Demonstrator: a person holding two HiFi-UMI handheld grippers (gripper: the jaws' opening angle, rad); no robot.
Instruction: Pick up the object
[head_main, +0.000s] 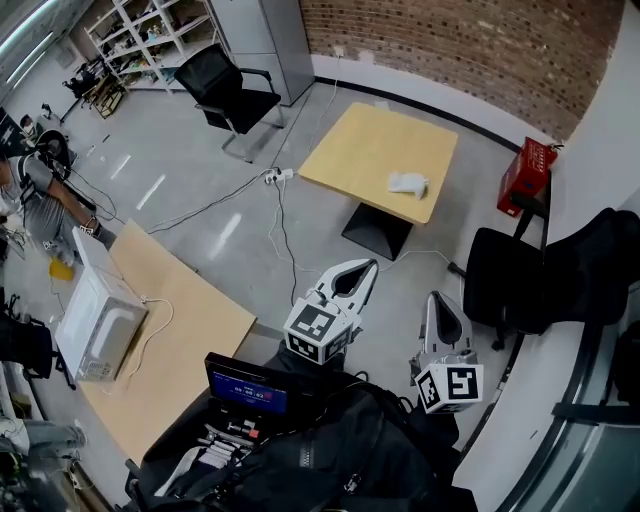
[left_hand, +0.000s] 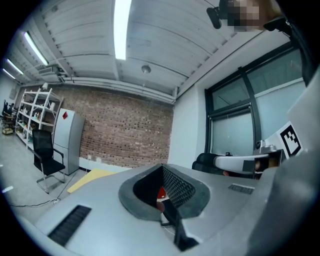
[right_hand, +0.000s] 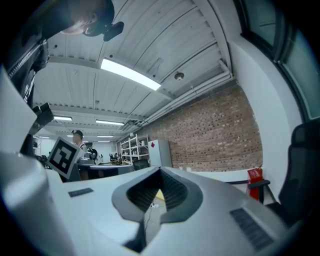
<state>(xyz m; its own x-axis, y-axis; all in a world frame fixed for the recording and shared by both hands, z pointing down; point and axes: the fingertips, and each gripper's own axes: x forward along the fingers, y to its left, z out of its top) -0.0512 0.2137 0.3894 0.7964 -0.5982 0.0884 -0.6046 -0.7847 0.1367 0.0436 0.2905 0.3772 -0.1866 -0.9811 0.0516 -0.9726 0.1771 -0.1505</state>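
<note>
Head view: the white crumpled object (head_main: 407, 183) lies untouched on the yellow counter (head_main: 365, 150), near one edge. Left claw (head_main: 368, 268) and right claw (head_main: 436, 298) are both closed and empty, held well short of that counter. Judgement: no part of the pick-up is done; approach, grasp and lift all remain.

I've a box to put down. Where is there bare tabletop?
The square yellow table is bare left of the white crumpled thing. The long wooden table is free right of the microwave and its cable. It is crowded at the tool case.
</note>
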